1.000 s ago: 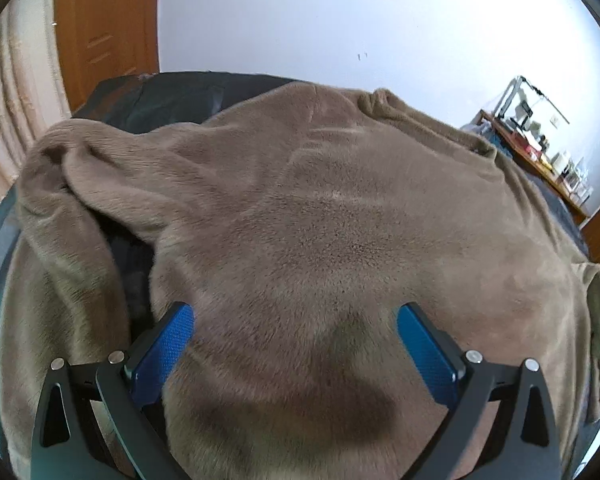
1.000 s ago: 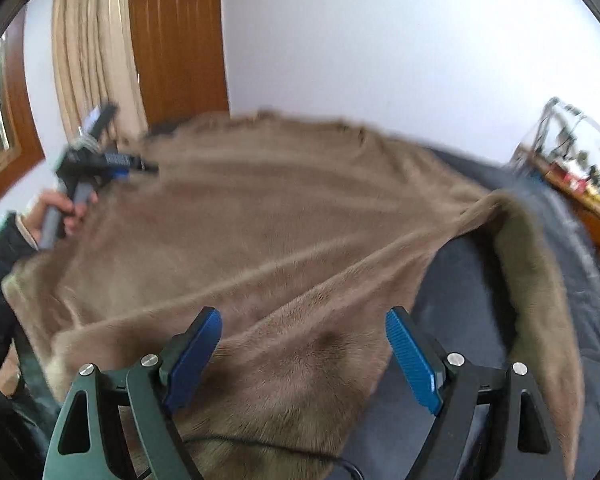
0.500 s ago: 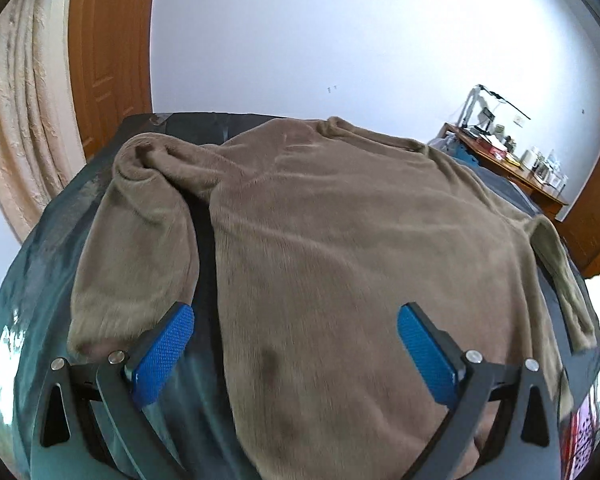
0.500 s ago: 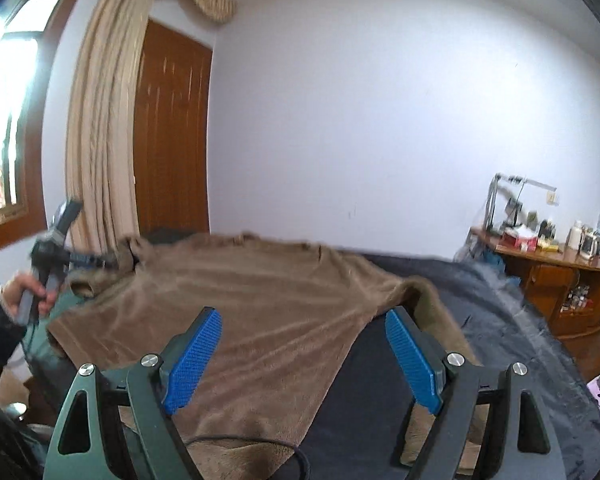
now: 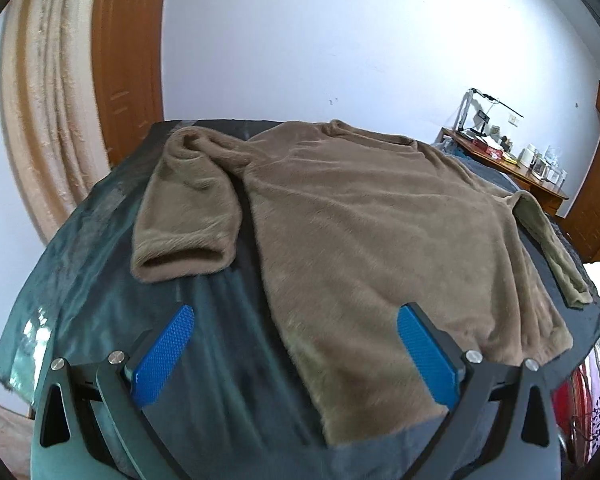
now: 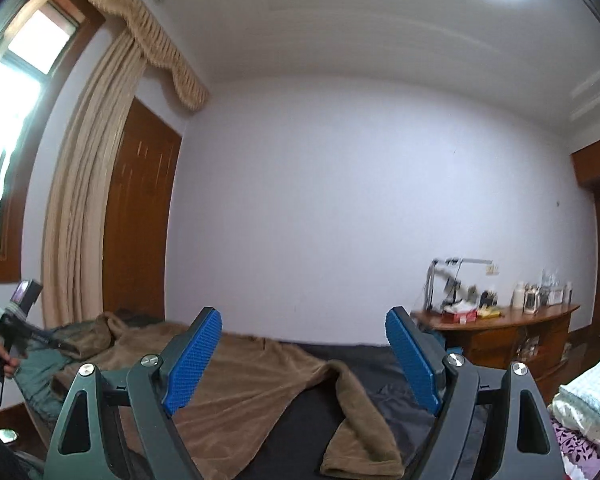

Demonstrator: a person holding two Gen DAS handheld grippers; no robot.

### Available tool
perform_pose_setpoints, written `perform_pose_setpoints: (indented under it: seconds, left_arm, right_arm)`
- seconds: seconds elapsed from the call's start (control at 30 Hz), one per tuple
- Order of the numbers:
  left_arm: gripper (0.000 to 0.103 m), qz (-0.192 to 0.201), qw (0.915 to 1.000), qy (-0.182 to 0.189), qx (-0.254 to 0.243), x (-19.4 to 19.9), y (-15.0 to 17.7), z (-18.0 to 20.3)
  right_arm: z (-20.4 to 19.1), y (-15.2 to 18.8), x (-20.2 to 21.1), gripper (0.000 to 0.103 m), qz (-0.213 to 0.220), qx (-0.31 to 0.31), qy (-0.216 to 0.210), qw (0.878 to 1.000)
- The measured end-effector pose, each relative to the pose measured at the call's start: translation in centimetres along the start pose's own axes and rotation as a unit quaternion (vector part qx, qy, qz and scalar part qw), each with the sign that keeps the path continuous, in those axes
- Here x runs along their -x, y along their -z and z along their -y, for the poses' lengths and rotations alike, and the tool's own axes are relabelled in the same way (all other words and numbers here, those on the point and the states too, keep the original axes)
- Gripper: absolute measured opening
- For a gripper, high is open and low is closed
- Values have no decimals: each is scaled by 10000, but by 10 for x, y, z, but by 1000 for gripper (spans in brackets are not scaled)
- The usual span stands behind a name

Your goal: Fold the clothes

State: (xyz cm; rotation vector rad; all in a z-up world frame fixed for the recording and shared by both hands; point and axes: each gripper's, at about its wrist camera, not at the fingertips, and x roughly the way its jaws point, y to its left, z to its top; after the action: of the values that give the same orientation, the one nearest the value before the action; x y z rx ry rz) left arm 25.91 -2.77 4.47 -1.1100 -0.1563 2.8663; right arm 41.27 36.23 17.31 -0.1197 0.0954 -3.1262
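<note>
A fuzzy brown sweater (image 5: 372,224) lies spread flat on a dark cloth-covered surface (image 5: 204,344), neck at the far end. Its left sleeve (image 5: 188,208) is bent back toward me; its right sleeve (image 5: 548,240) runs along the right edge. My left gripper (image 5: 296,344) hovers open above the hem's near left corner, holding nothing. In the right wrist view the same sweater (image 6: 240,384) appears low, right sleeve (image 6: 360,420) trailing on the dark cloth. My right gripper (image 6: 304,352) is open, raised above the sweater and pointed at the wall. The left gripper (image 6: 24,332) shows far left in a hand.
A wooden sideboard (image 6: 500,332) with bottles and a lamp stands at the right wall. A beige curtain (image 6: 88,200) and a wooden door (image 6: 140,220) are on the left. Folded light fabric (image 6: 588,388) lies at the right edge. The dark surface's edge (image 5: 12,368) drops off near left.
Both grippers have pulled back and risen from the sweater, which now lies flat. The right wrist view tilted up toward the wall and ceiling. The left view shows the whole garment.
</note>
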Motion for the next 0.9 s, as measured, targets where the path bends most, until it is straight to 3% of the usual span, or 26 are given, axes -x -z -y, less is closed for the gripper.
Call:
perform_pose_setpoints:
  seconds: [0.1,0.23,0.4,0.53,0.63,0.9]
  left_arm:
    - [102,-19,10000,-38,-24,8,15,-7]
    - [102,-89,9995,25,-293,15,39,-5]
    - [102,-189,9964,-149,-816,13,63,15]
    - [102,-364,9946,-304,-920,-2,70,25]
    - [102,-416,9942,-411,-905,-9,71,25]
    - [102,-527,9972,-492,-217,-23,65,0]
  right_arm:
    - [-4,2,0,85,-124,39,-64,9999]
    - [-27,28,-23,85,-865,518,-228,9946]
    - [-68,83,-52,85,-1922,1119,-645,9728]
    - [-95,124,-66,85,-2490,1988,-750,9449]
    - [-107,148,-67,85,-2745,2475,-852,9253]
    - [-99,177,-79,85,-3090,2364,-888,9169]
